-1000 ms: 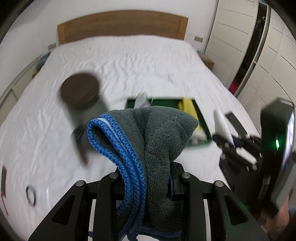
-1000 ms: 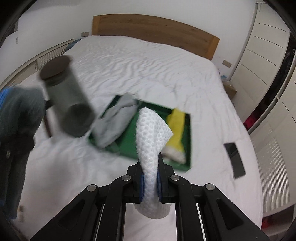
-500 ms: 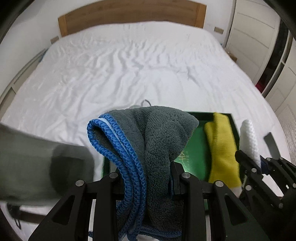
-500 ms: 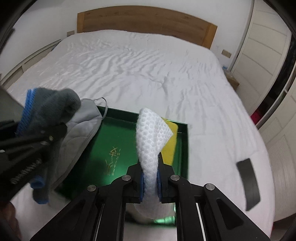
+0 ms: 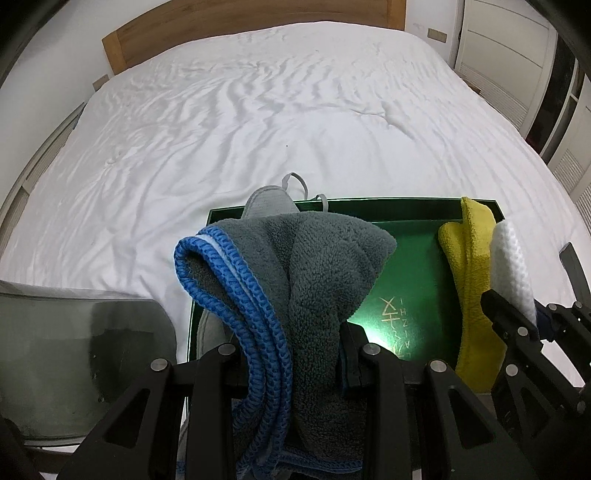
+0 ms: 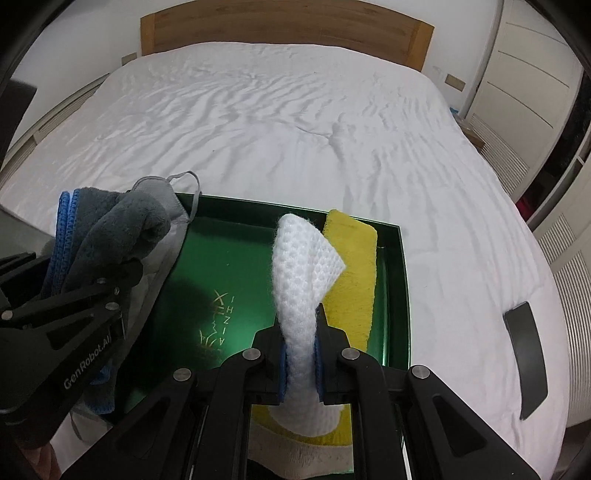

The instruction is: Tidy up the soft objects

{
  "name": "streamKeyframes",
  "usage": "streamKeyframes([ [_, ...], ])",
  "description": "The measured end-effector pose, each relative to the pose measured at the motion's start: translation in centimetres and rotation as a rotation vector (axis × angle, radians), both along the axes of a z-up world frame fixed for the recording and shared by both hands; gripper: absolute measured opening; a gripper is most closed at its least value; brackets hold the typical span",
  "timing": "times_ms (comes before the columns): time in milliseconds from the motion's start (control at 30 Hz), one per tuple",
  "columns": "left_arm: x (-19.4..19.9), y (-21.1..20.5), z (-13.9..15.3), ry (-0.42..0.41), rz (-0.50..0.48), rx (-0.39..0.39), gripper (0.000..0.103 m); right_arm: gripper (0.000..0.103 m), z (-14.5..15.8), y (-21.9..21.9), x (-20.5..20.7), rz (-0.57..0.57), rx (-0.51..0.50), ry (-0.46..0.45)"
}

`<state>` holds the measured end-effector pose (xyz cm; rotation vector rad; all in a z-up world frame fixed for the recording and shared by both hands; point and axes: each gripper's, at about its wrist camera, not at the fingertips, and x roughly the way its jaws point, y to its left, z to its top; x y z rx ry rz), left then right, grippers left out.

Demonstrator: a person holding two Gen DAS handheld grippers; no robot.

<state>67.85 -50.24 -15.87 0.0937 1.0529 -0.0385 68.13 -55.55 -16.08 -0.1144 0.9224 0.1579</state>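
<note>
My left gripper (image 5: pixel 295 343) is shut on a grey fleece cloth with a blue edge (image 5: pixel 303 266), which hangs over the left end of a green tray (image 5: pixel 413 288) on the bed. In the right wrist view that cloth (image 6: pixel 110 236) and the left gripper (image 6: pixel 125 277) sit at the left. My right gripper (image 6: pixel 299 347) is shut on a white waffle cloth (image 6: pixel 299 266) above the tray (image 6: pixel 236 266). A yellow cloth (image 6: pixel 354 266) lies along the tray's right side, and a pale grey item with loops (image 6: pixel 173 206) lies at its left end.
The tray rests on a white bed (image 5: pixel 258 110) with a wooden headboard (image 6: pixel 280 26). A black phone-like slab (image 6: pixel 524 354) lies on the sheet to the right. A grey translucent container (image 5: pixel 74 362) stands at lower left. White wardrobe doors (image 6: pixel 532 62) line the right.
Both grippers came down and forward over the green tray, which now fills the near view. The grey container slid from mid-frame to the lower left. Both cloths stay gripped.
</note>
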Motion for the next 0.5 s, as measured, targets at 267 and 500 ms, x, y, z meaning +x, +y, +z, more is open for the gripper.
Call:
streamKeyframes([
  [267, 0.00, -0.03, -0.26, 0.002, -0.007, -0.004, 0.026, 0.013, -0.52, -0.03, 0.20, -0.023, 0.014, 0.024],
  [500, -0.02, 0.17, -0.18, 0.000, -0.010, -0.015, 0.026, 0.013, -0.41, -0.09, -0.25, -0.027, 0.016, 0.023],
])
